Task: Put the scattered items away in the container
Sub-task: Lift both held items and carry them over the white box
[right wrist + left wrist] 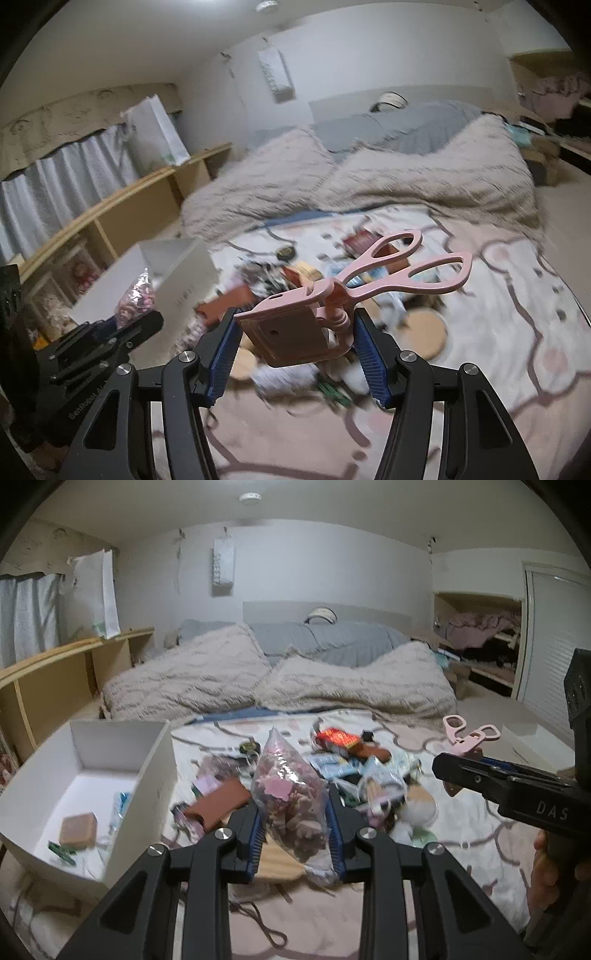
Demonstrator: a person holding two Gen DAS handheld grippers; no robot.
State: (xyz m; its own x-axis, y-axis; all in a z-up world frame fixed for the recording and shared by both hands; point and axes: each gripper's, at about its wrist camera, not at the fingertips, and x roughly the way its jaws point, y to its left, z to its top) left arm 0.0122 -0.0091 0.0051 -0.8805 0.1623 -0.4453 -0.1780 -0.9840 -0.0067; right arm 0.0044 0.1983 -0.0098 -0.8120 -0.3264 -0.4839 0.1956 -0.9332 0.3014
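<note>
1. The left tool (295,834) is clamped narrowly on a clear plastic bag of pink pieces (288,794), whose pointed top rises toward 12 o'clock between the blue ribbed pads (256,834).
2. The right tool (295,350) holds a pink eyelash curler (332,295) by its boxy base, its jaws only partly closed around it; the two loop handles fan out toward 2 o'clock.
3. The white container (88,775) sits on the bed at 9 o'clock from the left tool. Inside lie a tan block (78,829), a small green item (61,851) and a bluish packet (120,805).
4. The scattered pile (351,768) lies at 12 to 1 o'clock beyond the bag: a red-orange packet (338,738), a brown pouch (219,801) and a soft toy (417,805) on a pale pink patterned blanket (461,834).
5. Only the left view shows the container's contents and a hand (550,871) gripping the right tool's handle. Only the right view shows the curler's flat base plate and hinge; there the container (184,280) stands at 10 o'clock.
6. Shaggy beige pillows (207,672), a grey pillow (325,635) and a wooden shelf (66,679) lie behind.
</note>
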